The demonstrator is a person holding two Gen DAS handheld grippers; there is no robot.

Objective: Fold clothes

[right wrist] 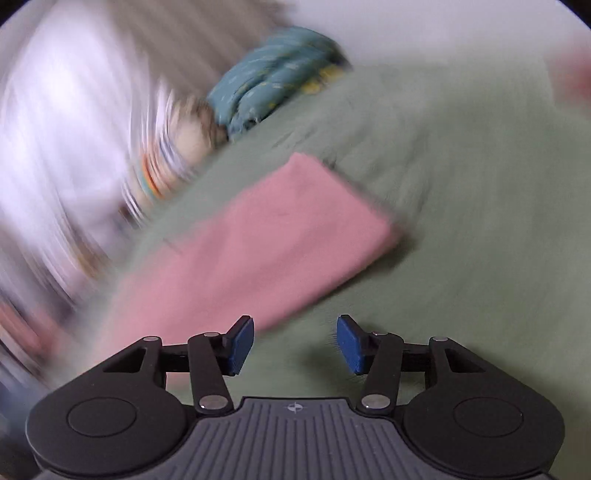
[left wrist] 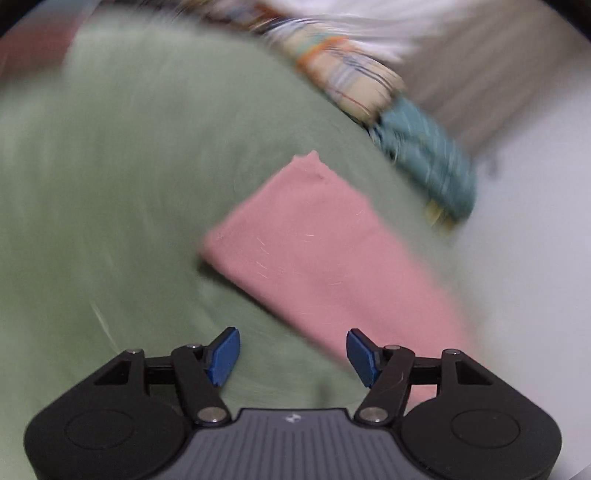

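Observation:
A pink cloth, folded into a long strip, lies flat on a green sheet. In the left wrist view it runs from the middle down to the right. My left gripper is open just short of its near edge, with nothing between the blue pads. In the right wrist view the same pink cloth stretches from centre to lower left on the green sheet. My right gripper is open above the sheet, its left pad over the cloth's near edge, holding nothing. Both views are blurred.
A teal patterned garment and a striped cream cloth lie bunched along the sheet's far edge, with white fabric behind. The teal garment and a white blur fill the right wrist view's upper left.

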